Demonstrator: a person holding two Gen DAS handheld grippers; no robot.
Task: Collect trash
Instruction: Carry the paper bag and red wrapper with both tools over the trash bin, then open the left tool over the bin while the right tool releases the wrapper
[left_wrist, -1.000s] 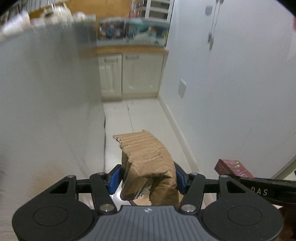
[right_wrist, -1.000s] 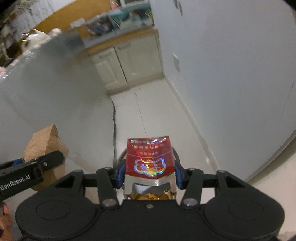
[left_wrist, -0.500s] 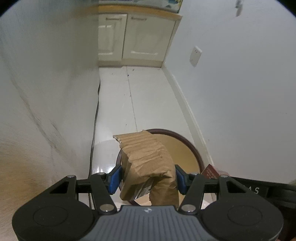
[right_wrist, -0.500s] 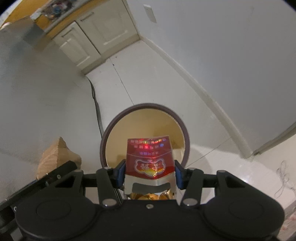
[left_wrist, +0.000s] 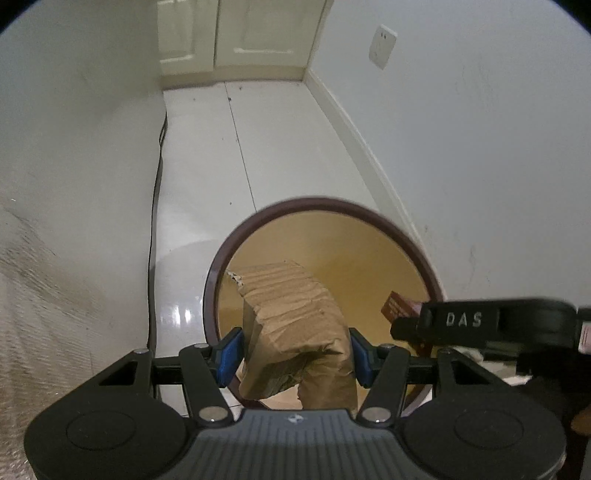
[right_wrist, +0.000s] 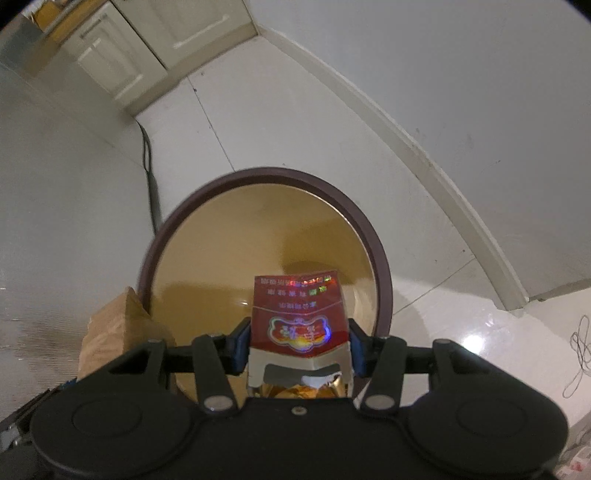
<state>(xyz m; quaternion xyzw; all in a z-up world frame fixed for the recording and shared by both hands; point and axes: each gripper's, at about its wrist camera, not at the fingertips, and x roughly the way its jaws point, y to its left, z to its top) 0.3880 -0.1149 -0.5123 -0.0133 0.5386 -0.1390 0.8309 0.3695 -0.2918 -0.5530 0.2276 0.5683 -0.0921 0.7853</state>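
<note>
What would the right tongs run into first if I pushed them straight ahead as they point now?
Probably the tan inner wall of the trash bin: the right tongs, shut on the red cigarette pack, point into its open mouth. Nothing shows in between, though depth is hard to judge.

A narrow strip of glossy white tiled floor (left_wrist: 207, 155) runs between pale walls toward cream cabinet doors (left_wrist: 240, 33). A wall socket (left_wrist: 382, 46) sits on the right-hand wall (left_wrist: 480, 147), and a dark cable (left_wrist: 157, 206) trails along the left edge.

Cardboard (left_wrist: 291, 314) and packet (right_wrist: 299, 317) above bin (left_wrist: 236, 243).
</note>
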